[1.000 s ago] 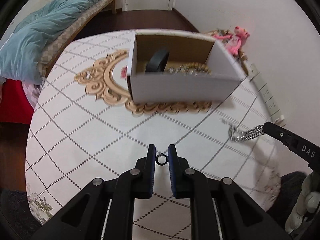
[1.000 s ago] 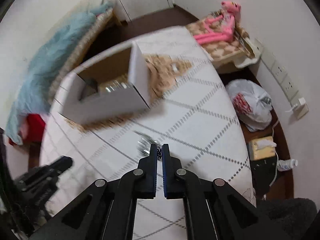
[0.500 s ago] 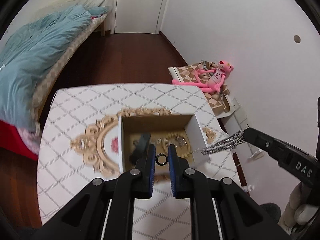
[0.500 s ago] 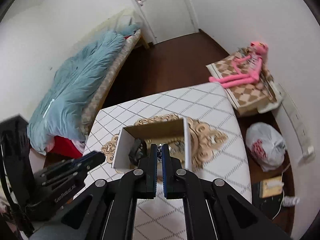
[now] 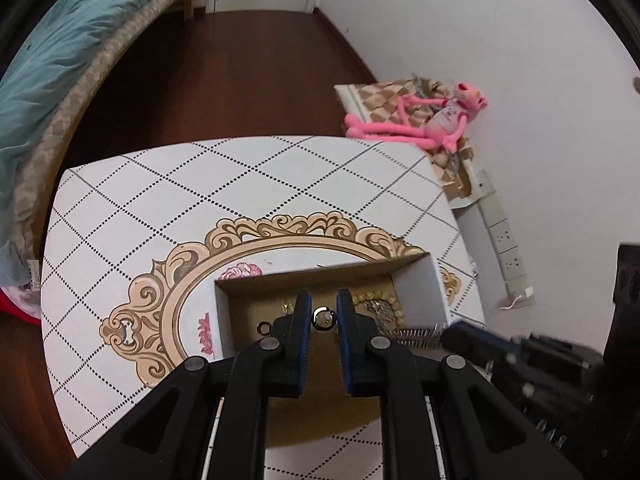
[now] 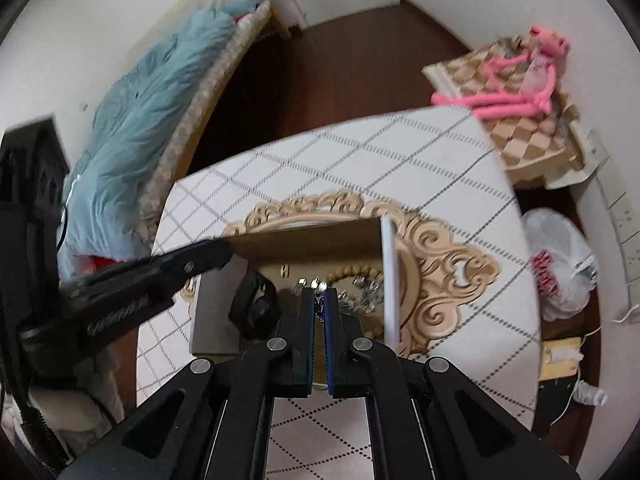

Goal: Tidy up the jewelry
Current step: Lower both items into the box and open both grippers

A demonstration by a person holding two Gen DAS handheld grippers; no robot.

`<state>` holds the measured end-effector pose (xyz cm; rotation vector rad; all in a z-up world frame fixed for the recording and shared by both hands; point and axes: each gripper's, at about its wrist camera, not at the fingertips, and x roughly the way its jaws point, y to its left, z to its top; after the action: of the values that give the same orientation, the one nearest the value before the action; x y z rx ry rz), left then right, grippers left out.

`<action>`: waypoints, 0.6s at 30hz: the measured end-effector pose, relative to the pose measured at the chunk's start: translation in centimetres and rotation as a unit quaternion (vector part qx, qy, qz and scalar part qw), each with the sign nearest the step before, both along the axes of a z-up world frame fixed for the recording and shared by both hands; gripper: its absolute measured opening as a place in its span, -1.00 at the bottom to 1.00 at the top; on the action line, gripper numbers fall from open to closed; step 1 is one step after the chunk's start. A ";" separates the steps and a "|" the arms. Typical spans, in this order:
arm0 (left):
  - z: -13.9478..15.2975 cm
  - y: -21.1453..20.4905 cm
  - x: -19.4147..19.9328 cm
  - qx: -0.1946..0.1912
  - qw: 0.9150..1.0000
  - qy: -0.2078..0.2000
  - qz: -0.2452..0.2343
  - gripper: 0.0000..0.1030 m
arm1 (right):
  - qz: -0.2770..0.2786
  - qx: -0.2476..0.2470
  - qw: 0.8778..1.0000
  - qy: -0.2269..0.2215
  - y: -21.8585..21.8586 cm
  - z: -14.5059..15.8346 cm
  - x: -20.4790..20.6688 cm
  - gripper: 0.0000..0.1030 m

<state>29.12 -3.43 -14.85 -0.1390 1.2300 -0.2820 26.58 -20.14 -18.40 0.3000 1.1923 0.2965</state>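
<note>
Chain (image 5: 416,336) lies crosswise over box (image 5: 436,280)

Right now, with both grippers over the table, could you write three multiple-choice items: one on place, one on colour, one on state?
1. Where is the beaded bracelet?
A. in the cardboard box
B. on the floor
C. on the bed

2. What colour is the plush toy?
A. green
B. pink
C. yellow

3. What does the left gripper hold?
A. nothing
B. a spoon
C. a small ring

Answers:
1 A, the beads lie on the box floor.
2 B, it is pink all over.
3 C, the ring sits pinched between the pads.
</note>
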 end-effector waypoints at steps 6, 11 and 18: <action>0.5 0.0 1.5 0.012 1.000 0.005 0.006 -0.37 | 0.008 0.005 0.999 0.044 -0.1 -1.5 1.1 -0.90; 1.9 1.5 1.4 0.027 0.999 -0.019 0.031 0.34 | 0.005 -0.012 0.999 0.035 -0.1 -0.4 1.2 -0.50; 2.8 3.4 -1.4 0.085 0.993 -0.046 0.070 0.86 | 0.006 -0.084 0.996 0.011 0.5 1.7 0.3 0.61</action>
<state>27.69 0.01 -12.00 -0.0640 1.1422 -0.0597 26.84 -19.64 -16.72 0.1507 1.2333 0.2023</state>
